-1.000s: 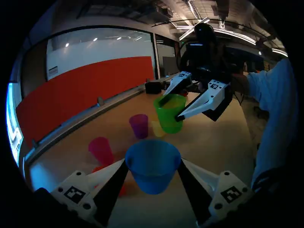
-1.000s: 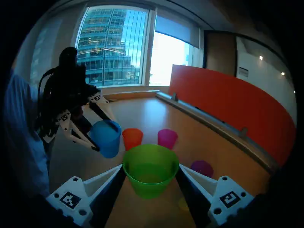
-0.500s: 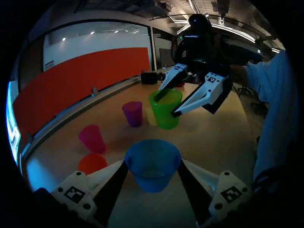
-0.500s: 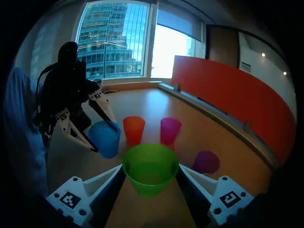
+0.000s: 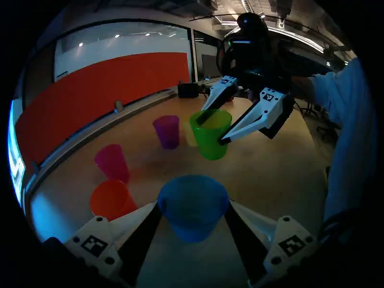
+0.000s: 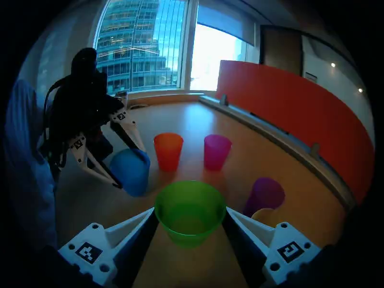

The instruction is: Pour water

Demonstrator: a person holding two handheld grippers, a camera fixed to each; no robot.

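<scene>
My left gripper (image 5: 193, 216) is shut on a blue cup (image 5: 193, 205), held upright over the wooden table (image 5: 269, 168). The same blue cup (image 6: 129, 171) and the left gripper (image 6: 126, 168) appear at the left of the right gripper view. My right gripper (image 6: 190, 225) is shut on a green cup (image 6: 190, 218), upright, with a little liquid at its bottom. In the left gripper view the green cup (image 5: 210, 133) hangs farther off between the right gripper's (image 5: 211, 129) white fingers (image 5: 247, 123). The two cups are apart.
On the table stand an orange cup (image 6: 168, 151), a pink cup (image 6: 216, 151), a purple cup (image 6: 265, 194) and a yellow cup (image 5: 189, 133) behind the green one. A red wall panel (image 6: 297, 115) runs along the table's far edge. A person's light sleeve (image 5: 348, 139) is at right.
Both grippers have sunk lower toward the table with their cups still held. The standing cups now show higher and nearer in both views.
</scene>
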